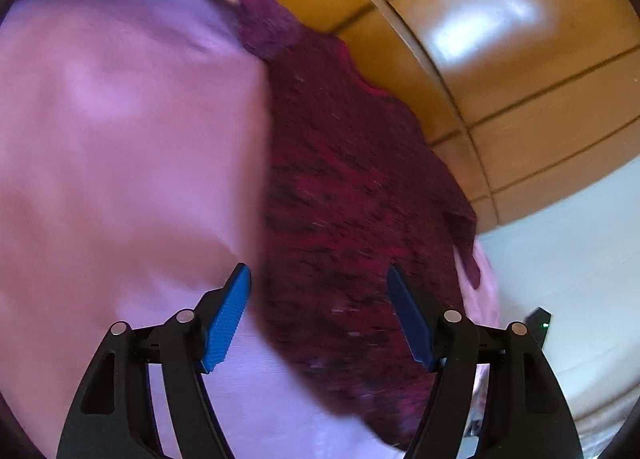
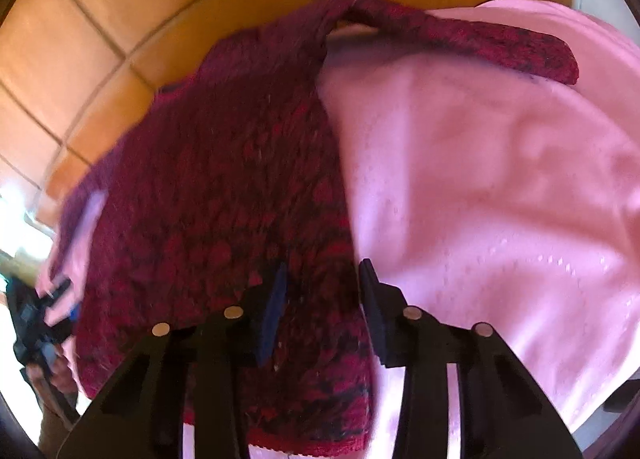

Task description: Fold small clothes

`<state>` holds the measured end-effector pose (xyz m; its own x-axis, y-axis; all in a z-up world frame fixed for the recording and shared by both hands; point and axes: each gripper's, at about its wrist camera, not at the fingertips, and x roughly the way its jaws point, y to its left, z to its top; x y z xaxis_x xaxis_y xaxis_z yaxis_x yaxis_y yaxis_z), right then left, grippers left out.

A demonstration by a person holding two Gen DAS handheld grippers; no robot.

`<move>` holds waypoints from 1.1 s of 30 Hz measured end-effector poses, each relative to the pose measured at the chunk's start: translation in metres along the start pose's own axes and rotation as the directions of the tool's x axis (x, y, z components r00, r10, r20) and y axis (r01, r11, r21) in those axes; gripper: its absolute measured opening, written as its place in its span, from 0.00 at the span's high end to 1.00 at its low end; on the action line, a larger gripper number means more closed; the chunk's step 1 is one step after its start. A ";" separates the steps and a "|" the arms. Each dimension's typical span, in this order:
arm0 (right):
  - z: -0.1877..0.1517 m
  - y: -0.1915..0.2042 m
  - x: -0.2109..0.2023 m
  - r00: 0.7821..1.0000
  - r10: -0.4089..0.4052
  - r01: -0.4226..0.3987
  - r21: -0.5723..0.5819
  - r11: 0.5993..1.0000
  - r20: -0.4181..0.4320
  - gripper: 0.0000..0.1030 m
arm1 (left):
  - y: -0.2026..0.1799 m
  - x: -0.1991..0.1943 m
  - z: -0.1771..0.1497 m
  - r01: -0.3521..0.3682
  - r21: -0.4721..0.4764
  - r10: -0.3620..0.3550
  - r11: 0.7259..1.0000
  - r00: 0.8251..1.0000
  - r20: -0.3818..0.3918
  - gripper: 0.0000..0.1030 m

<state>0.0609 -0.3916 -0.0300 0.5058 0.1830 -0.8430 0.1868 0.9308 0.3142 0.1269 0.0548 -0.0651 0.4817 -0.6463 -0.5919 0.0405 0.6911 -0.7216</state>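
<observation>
- Left gripper (image 1: pixel 318 271): jaws released, wide apart, nothing between them; the dark red marled knit sweater (image 1: pixel 352 199) lies just beyond and below the gap.
- Right gripper (image 2: pixel 322 271): jaws part-open, hovering over the sweater's body near its lower hem; no cloth visibly pinched.
- The sweater lies spread on a pale pink cloth-covered surface (image 1: pixel 120 139), which extends to the outer side of each gripper.
- Long axis runs away from both sets of jaws, hem nearest, neckline farthest; one knit sleeve (image 2: pixel 460 35) lies crosswise at the far end.
- Beyond the sweater: orange tiled floor (image 2: pixel 100 39).
- Judgement: the fold looks about to begin, garment laid out but not gripped. The next move probably calls for lowering, clamping an edge or the sleeve, and carrying it across the body.
</observation>
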 end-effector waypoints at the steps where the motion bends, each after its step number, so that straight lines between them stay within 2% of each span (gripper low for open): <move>1: 0.000 0.001 0.000 1.000 -0.009 0.009 -0.008 1.000 0.001 0.73 | -0.006 0.005 0.000 -0.023 0.018 0.023 1.000 1.000 0.004 0.53; 2: 0.000 0.003 -0.002 1.000 -0.024 0.024 -0.018 1.000 0.001 0.79 | -0.011 0.009 0.001 -0.035 0.034 0.035 0.999 0.999 -0.002 0.71; 4: 0.001 0.009 -0.007 0.999 -0.055 0.055 -0.045 0.997 0.004 0.85 | -0.016 0.011 0.009 -0.037 0.042 0.037 0.998 0.999 -0.002 0.78; 7: 0.001 0.027 -0.021 0.992 -0.122 0.126 -0.136 0.983 0.040 0.86 | -0.037 -0.011 0.020 -0.042 0.098 0.039 0.994 0.999 0.035 0.84; 8: 0.002 0.035 -0.030 0.989 -0.135 0.144 -0.178 0.973 0.063 0.91 | -0.041 -0.020 0.027 -0.039 0.116 0.034 0.992 0.998 0.045 0.90; 9: 0.001 0.040 -0.036 0.989 -0.128 0.142 -0.203 0.969 0.080 0.98 | -0.055 -0.035 0.035 -0.042 0.154 0.032 0.987 0.997 0.066 0.92; 10: 0.002 0.046 -0.046 0.987 -0.125 0.146 -0.226 0.963 0.102 1.00 | -0.063 -0.045 0.040 -0.047 0.182 0.033 0.982 0.996 0.080 0.95; 11: 0.001 0.051 -0.055 0.985 -0.124 0.151 -0.250 0.956 0.121 1.00 | -0.073 -0.056 0.043 -0.050 0.208 0.031 0.977 0.995 0.094 1.00; 14: -0.007 0.063 -0.071 0.988 -0.081 0.117 -0.283 0.952 0.135 1.00 | -0.092 -0.084 0.049 -0.069 0.279 0.042 0.958 0.994 0.101 1.00; 16: -0.013 0.063 -0.077 0.991 -0.050 0.084 -0.276 0.957 0.127 1.00 | -0.096 -0.087 0.042 -0.106 0.324 0.082 0.940 0.993 0.088 1.00; 17: -0.016 0.056 -0.077 0.994 -0.013 0.040 -0.237 0.971 0.113 0.97 | -0.095 -0.082 0.038 -0.125 0.344 0.106 0.931 0.992 0.075 1.00; 20: -0.014 0.040 -0.062 0.995 -0.003 0.020 -0.168 0.986 0.100 0.73 | -0.074 -0.067 0.028 -0.151 0.330 0.143 0.932 0.989 0.048 1.00; 21: -0.012 0.035 -0.056 0.997 0.005 0.007 -0.146 0.989 0.080 0.73 | -0.064 -0.060 0.023 -0.163 0.319 0.161 0.934 0.986 0.034 1.00; 24: -0.016 0.027 -0.037 0.999 0.006 -0.001 -0.117 0.993 0.039 0.73 | -0.048 -0.049 0.014 -0.150 0.276 0.154 0.949 0.988 0.007 1.00; 25: -0.018 0.024 -0.032 1.000 0.002 0.001 -0.111 0.994 0.026 0.73 | -0.040 -0.048 0.008 -0.153 0.261 0.161 0.953 0.987 -0.006 0.91; 26: -0.019 0.021 -0.022 1.000 0.001 -0.001 -0.094 0.996 0.001 0.72 | -0.035 -0.050 0.002 -0.151 0.246 0.160 0.957 0.987 -0.015 0.72; 27: -0.019 0.018 -0.015 1.000 -0.005 0.004 -0.088 0.996 -0.010 0.71 | -0.026 -0.049 -0.004 -0.144 0.212 0.152 0.967 0.988 -0.022 0.62; 28: -0.020 0.017 -0.007 1.000 -0.015 0.013 -0.086 0.996 -0.017 0.69 | -0.021 -0.049 -0.008 -0.138 0.189 0.145 0.972 0.989 -0.025 0.47; 30: -0.021 0.014 0.002 1.000 -0.017 0.015 -0.076 0.997 -0.025 0.66 | -0.011 -0.046 -0.018 -0.117 0.143 0.125 0.983 0.991 -0.049 0.45; 32: -0.019 0.011 0.012 0.999 -0.009 0.006 -0.060 0.998 -0.048 0.51 | -0.007 -0.044 -0.028 -0.070 0.108 0.080 0.992 0.993 -0.084 0.45; 33: -0.020 0.009 0.012 0.998 -0.009 0.006 -0.053 0.999 -0.062 0.49 | -0.007 -0.041 -0.032 -0.041 0.097 0.051 0.994 0.994 -0.099 0.45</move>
<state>0.0519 -0.3750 -0.0466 0.4509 0.1937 -0.8713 0.1453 0.9472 0.2858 0.0791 0.0659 -0.0476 0.3945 -0.6392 -0.6602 0.1053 0.7452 -0.6585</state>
